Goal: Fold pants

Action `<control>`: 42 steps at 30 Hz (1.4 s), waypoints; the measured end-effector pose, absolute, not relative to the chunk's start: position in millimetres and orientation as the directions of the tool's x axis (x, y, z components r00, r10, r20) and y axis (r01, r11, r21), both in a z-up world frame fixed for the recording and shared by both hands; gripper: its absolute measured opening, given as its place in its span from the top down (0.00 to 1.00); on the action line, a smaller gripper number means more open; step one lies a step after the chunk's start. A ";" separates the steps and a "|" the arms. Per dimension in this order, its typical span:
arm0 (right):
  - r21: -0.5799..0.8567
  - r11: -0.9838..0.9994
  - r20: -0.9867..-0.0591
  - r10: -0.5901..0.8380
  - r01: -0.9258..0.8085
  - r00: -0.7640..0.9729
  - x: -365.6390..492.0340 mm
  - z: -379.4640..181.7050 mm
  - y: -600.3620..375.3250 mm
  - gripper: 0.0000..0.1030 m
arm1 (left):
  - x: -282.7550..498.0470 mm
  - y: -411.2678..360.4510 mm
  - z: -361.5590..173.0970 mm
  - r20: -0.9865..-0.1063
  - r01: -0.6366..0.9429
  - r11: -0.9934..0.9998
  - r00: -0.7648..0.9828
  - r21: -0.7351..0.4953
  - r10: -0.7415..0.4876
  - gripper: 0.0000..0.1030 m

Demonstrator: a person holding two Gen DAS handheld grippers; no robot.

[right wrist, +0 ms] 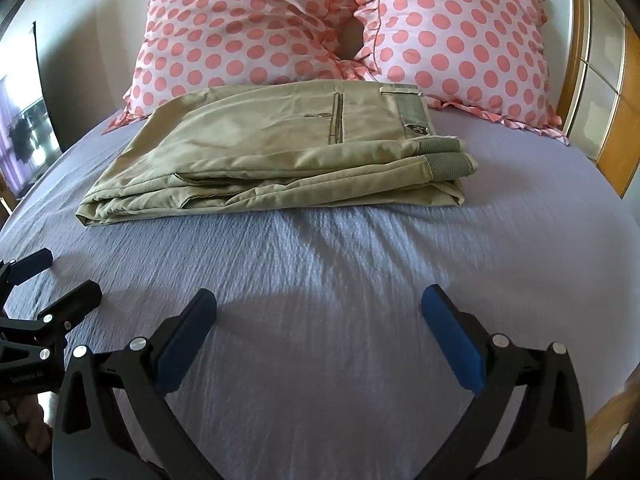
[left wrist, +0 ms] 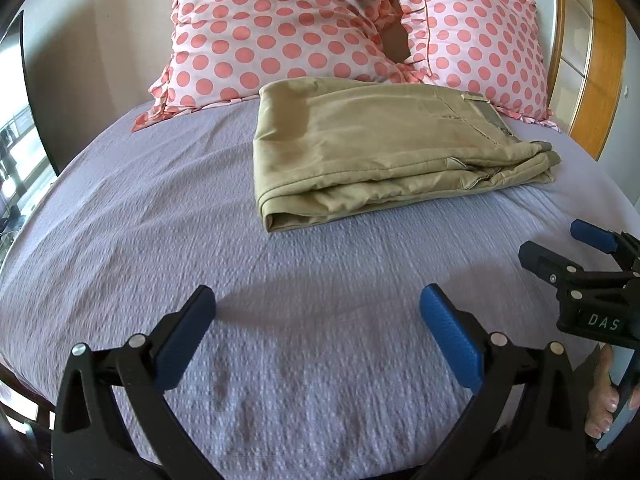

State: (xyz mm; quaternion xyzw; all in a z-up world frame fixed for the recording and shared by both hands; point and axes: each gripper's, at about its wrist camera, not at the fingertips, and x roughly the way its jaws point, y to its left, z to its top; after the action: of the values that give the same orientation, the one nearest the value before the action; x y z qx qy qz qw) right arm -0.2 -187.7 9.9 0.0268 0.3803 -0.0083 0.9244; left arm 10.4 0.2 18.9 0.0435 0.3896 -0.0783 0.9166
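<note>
Altogether one folded pants (left wrist: 384, 148), two dotted pillows (left wrist: 280, 28), two open grippers (left wrist: 318, 320).

Pillows (left wrist: 280, 28) cropped by top edge — pants' (right wrist: 260, 148) inner layers hidden.

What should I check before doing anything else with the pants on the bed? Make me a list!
1. Pants folded into a compact stack: ok.
2. Stack lying wholly on the bed, in front of the polka-dot pillows: ok.
3. Left tool open and holding nothing: ok.
4. Right tool open and holding nothing: ok.
5. Both tools apart from the pants: ok.
6. Edges lined up neatly: not ok, the layers are staggered along the near side.
</note>
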 end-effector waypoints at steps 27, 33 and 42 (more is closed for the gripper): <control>0.044 0.999 -0.702 0.012 0.027 0.712 -1.8 10.2 -189.7 0.01 | 10.8 0.7 18.1 -0.720 0.178 0.984 0.685 0.019 -0.110 0.02; 0.044 0.999 -0.702 0.014 0.024 0.712 -1.8 10.6 -190.5 0.01 | 11.5 1.0 18.0 -0.721 0.178 0.984 0.685 0.019 -0.110 0.02; 0.044 0.999 -0.701 0.016 0.022 0.713 -2.0 10.5 -190.8 0.01 | 11.5 1.0 18.1 -0.721 0.176 0.984 0.684 0.018 -0.109 0.02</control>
State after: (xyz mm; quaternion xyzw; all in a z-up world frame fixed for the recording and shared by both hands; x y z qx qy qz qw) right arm -2.0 -190.8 10.5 0.0245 0.3791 -0.0016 0.9250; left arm 11.5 1.0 18.1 0.0432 0.3898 -0.0779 0.9166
